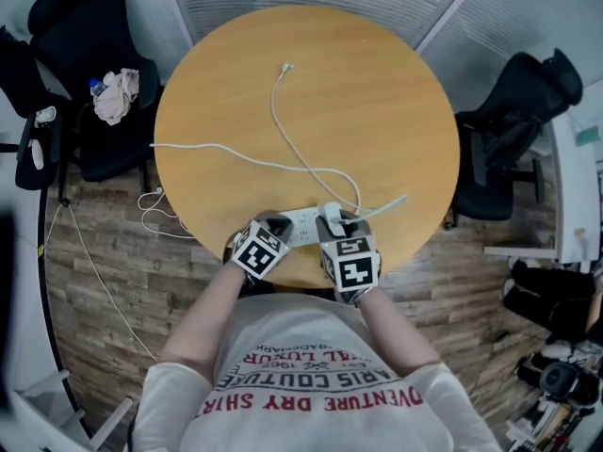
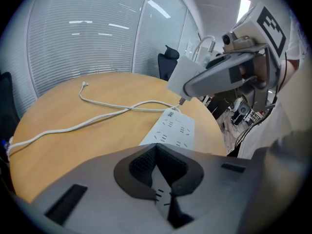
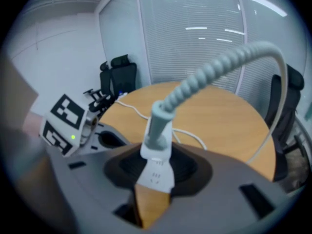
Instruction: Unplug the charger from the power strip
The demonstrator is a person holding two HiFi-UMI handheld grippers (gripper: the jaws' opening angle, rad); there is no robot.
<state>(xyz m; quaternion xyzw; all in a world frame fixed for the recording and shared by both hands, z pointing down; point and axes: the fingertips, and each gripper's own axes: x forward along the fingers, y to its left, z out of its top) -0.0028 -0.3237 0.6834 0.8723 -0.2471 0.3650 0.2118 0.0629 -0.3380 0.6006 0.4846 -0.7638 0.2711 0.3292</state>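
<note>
Round wooden table (image 1: 396, 111): carries a long white power strip (image 2: 171, 129) at its near edge. Left gripper (image 2: 158, 172): jaws clamped on the strip's near end. Right gripper (image 3: 155, 179): jaws closed on the white block charger (image 2: 180, 76), raised above the strip's far end.

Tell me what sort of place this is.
Most likely an office meeting room: a round wooden table, black swivel office chairs beside it, and full-height white slatted blinds along the wall.
</note>
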